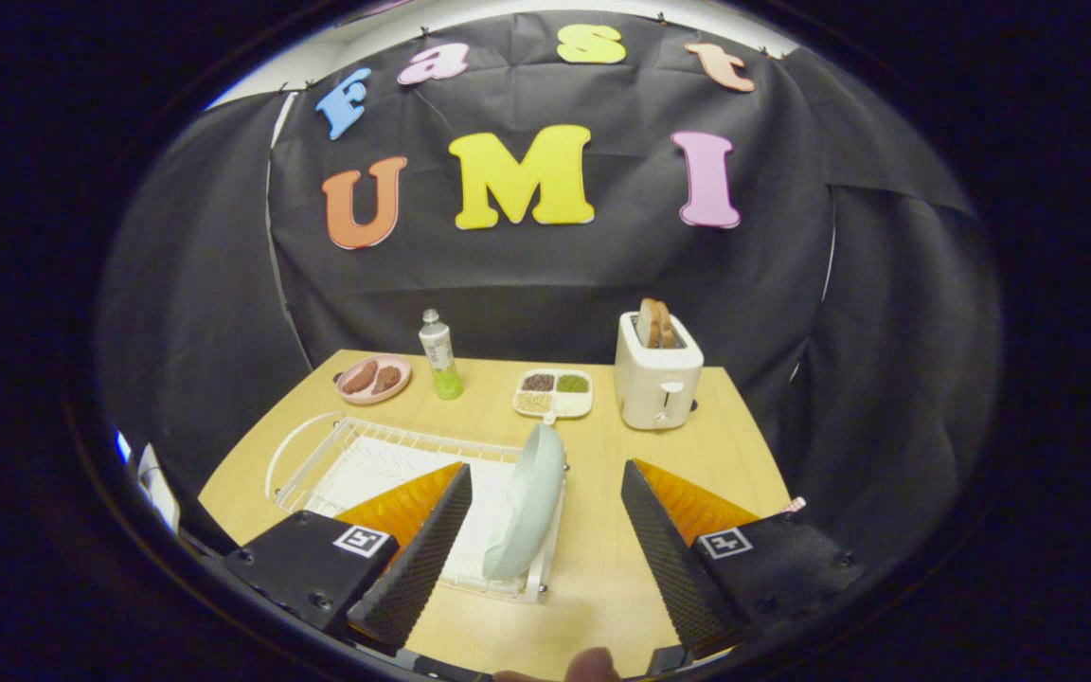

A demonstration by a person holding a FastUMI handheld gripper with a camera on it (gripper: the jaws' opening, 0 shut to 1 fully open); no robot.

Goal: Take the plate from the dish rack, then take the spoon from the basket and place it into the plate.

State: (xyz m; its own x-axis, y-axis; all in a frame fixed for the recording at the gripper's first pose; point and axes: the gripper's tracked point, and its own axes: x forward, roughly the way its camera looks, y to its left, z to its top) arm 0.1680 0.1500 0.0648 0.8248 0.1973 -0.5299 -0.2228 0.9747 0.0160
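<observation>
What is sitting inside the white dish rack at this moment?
A pale green plate stands on edge at one end of the dish rack; the open gripper straddles it, untouched. Its jaws cover part of the rack.

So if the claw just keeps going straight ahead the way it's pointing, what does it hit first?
Probably the pale green plate, standing on edge in the dish rack between the open claw fingers; depth is uncertain.

1. The light is bright and even on the table (602, 568), coming from above.
2. Shadows are soft and small, like the one beside the toaster (657, 384).
3. The picture bends a lot near its sides, so straight lines curve.
4. The middle looks sharp; the tongs (545, 474) up close look a bit soft.
</observation>
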